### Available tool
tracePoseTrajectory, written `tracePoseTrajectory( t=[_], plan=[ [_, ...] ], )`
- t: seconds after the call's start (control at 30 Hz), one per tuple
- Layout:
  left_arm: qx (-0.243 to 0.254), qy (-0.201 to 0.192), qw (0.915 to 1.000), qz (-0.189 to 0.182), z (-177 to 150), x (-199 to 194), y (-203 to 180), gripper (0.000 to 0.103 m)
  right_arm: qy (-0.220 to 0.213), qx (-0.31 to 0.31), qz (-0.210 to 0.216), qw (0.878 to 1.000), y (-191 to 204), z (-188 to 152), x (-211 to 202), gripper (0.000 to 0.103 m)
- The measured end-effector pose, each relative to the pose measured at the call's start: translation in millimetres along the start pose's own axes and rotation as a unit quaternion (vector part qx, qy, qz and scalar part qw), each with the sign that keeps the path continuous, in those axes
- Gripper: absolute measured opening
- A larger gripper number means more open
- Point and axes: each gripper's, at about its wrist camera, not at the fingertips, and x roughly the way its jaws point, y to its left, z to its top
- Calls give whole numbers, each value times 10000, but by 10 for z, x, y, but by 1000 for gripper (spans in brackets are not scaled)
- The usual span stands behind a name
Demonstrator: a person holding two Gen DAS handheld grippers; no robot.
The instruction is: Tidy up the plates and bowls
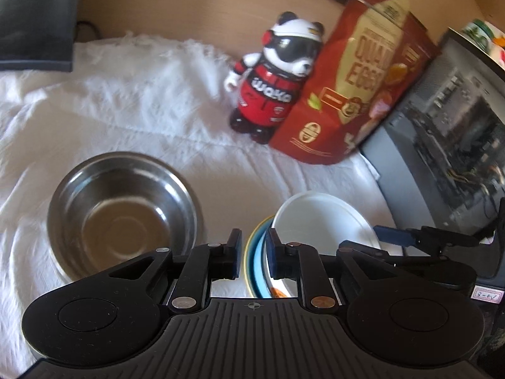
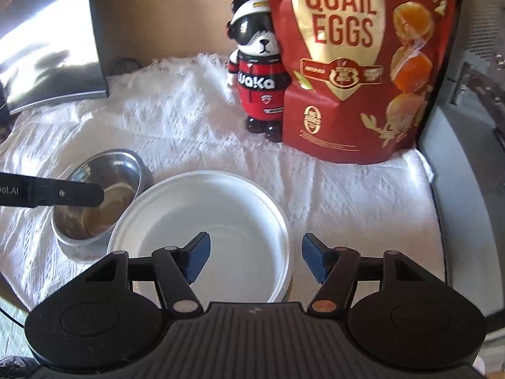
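A steel bowl point(image 1: 123, 211) sits on the white cloth at the left; it also shows in the right wrist view point(image 2: 101, 202). A white plate point(image 1: 322, 218) lies on top of a blue bowl point(image 1: 257, 252) with a yellow rim. My left gripper point(image 1: 255, 252) is shut on the rim of the blue bowl under the plate. In the right wrist view the white plate point(image 2: 202, 237) fills the middle. My right gripper point(image 2: 255, 255) is open, its fingers on either side of the plate's right edge, just above it.
A panda figurine point(image 1: 274, 79) and a red quail-egg bag point(image 1: 353, 79) stand at the back of the white cloth point(image 1: 142, 94). A grey appliance point(image 1: 442, 132) stands at the right. A dark folded item point(image 2: 53, 41) lies at the back left.
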Motion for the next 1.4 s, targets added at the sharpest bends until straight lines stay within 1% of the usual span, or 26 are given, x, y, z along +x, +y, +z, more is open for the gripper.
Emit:
tracePoseTrajectory(
  t=[0.13, 0.23, 0.27, 0.37, 0.43, 0.6, 0.63, 0.7, 0.8, 0.83, 0.87, 0.93, 1.0, 1.07, 1.13, 1.2, 1.27, 1.33, 1.37, 1.4],
  plan=[
    [-152, -31, 9997, 166, -57, 26, -46, 18, 19, -234, 269, 9994, -82, 0, 75, 65],
    [-215, 220, 9991, 296, -96, 152, -111, 18, 68, -334, 320, 9989, -155, -8, 167, 65],
    [-184, 191, 9991, 332, -98, 169, -142, 18, 115, -293, 321, 9990, -189, -5, 192, 65],
    [-92, 274, 9988, 394, -65, 227, -220, 19, 230, -213, 400, 9987, -288, 19, 258, 64],
    [5, 273, 9987, 435, -49, 238, -277, 19, 257, -256, 338, 9988, -320, 31, 301, 64],
    [439, 346, 9947, 858, -5, 299, -408, 19, 356, -116, 349, 9987, -396, 45, 375, 64],
    [485, 384, 9938, 920, 1, 323, -407, 22, 365, -118, 350, 9986, -403, 39, 382, 64],
    [480, 531, 9931, 932, 5, 387, -384, 24, 377, -86, 316, 9988, -431, 37, 403, 64],
    [352, 544, 9944, 829, 42, 431, -311, 30, 429, 51, 258, 9987, -503, 42, 449, 64],
    [173, 652, 9950, 736, 68, 471, -253, 34, 429, 80, 289, 9986, -523, 43, 453, 64],
    [-62, 776, 9950, 622, 83, 521, -182, 35, 436, 77, 275, 9986, -527, 48, 461, 64],
    [-483, 1056, 9925, 374, 109, 627, -39, 38, 461, 54, 170, 9988, -529, 52, 484, 64],
    [-677, 1263, 9895, 166, 118, 693, 34, 39, 533, 104, 209, 9983, -549, 50, 519, 64],
    [-560, 1351, 9891, 175, 137, 735, 21, 44, 572, 134, 217, 9980, -563, 45, 540, 64],
    [-355, 1403, 9889, 328, 158, 784, -19, 48, 635, 214, 230, 9975, -580, 45, 572, 64],
    [-201, 1502, 9876, 415, 160, 859, -44, 46, 743, 362, 269, 9962, -588, 49, 612, 64],
    [-125, 1635, 9856, 416, 136, 953, -44, 44, 910, 560, 473, 9931, -594, 32, 648, 64],
    [-149, 1741, 9842, 281, 96, 1018, -23, 43, 1133, 810, 837, 9867, -583, -14, 690, 64],
    [-198, 1777, 9838, 137, 76, 1044, -10, 43, 1227, 926, 994, 9831, -573, -44, 713, 64],
    [-253, 1814, 9831, -37, 63, 1062, 4, 46, 1313, 1041, 1124, 9794, -560, -72, 740, 64]
  ],
)
